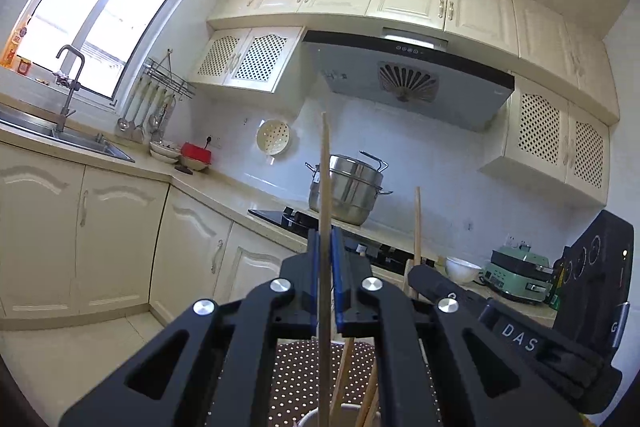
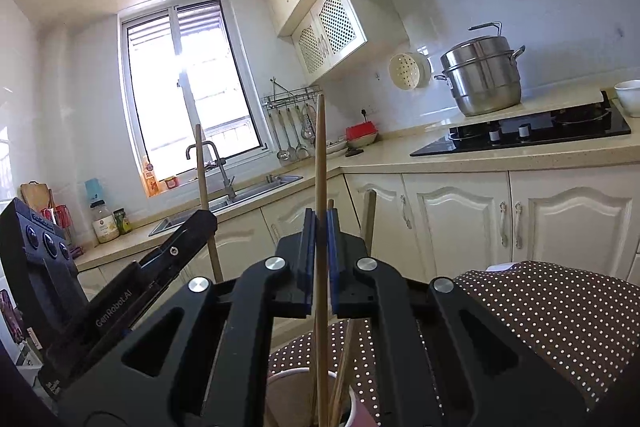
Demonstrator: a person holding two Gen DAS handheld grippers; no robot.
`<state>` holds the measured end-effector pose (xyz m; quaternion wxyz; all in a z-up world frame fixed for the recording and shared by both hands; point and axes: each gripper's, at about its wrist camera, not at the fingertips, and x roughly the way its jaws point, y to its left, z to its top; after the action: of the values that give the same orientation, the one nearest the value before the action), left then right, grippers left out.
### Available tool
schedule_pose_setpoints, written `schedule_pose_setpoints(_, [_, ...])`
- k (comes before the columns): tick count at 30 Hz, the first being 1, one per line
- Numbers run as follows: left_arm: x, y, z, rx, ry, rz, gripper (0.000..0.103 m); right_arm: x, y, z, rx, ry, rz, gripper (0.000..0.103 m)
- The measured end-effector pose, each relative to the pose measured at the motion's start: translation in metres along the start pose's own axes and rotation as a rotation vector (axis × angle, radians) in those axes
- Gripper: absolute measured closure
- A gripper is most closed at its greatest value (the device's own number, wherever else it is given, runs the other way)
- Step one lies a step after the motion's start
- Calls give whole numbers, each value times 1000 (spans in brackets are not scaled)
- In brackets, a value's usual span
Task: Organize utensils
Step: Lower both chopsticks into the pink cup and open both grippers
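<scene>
Left hand-held gripper clamping one wooden chopstick between its blue pads, jaws drawn nearly together on the stick. Holding that chopstick upright, lower end reaching down into the white cup below the gripper, tip rising in front of the steel steamer pot. Right hand-held gripper likewise squeezing a second wooden chopstick between its own blue pads, jaws closed on it, stick standing near vertical above the same cup. Leaning inside the cup beside the held sticks, more chopsticks, slanted against the rim. Sitting on a brown polka-dot cloth, the cup, with the cloth spreading to the right of it in the right wrist view. Showing to the right of the cup in the left wrist view, the other gripper's black body with its stick rising beside it; showing to the left of the cup in the right wrist view, the left gripper's body angled across. Standing well beyond the cup, a kitchen surface carrying a black gas hob, the steamer pot on it, and a white bowl near the hob's end. Lying farther along that surface past the hob, a steel sink with a tall tap under the window.
</scene>
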<state>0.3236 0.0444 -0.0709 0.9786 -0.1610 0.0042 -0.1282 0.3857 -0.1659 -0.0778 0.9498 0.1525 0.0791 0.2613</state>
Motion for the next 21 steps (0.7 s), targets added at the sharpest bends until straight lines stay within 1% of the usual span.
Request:
schedule_pose_setpoints(4, [-9,0,-6,24,37,-7,97,-12,3,-3,-14,13,-9,97])
schedule_pose_setpoints(9, [-21,2,-4,6,66,-9,94,-28,9,-8,-35,32,-26,97])
schedule_pose_setpoints(10, [-23,2,-3,4,68,-7,82,-31,11,-9,-36,37,-29,97])
schedule_pose_setpoints(11, [-26,0,-2,7,70,0,68,-34,12,-10,-39,41,-31,97])
schedule_pose_setpoints(12, [-28,-1,-1,14,74,7,65,-36,14,-11,-44,44,-33,97])
schedule_pose_setpoints(16, [-34,-11,0,70,121,63,64,-45,23,-14,-68,58,-43,97])
schedule_pose_setpoints(18, [-35,-13,-1,77,149,78,61,-48,26,-17,-74,67,-45,97])
schedule_pose_setpoints(21, [-37,-15,-4,96,185,97,60,-52,31,-23,-84,87,-47,97])
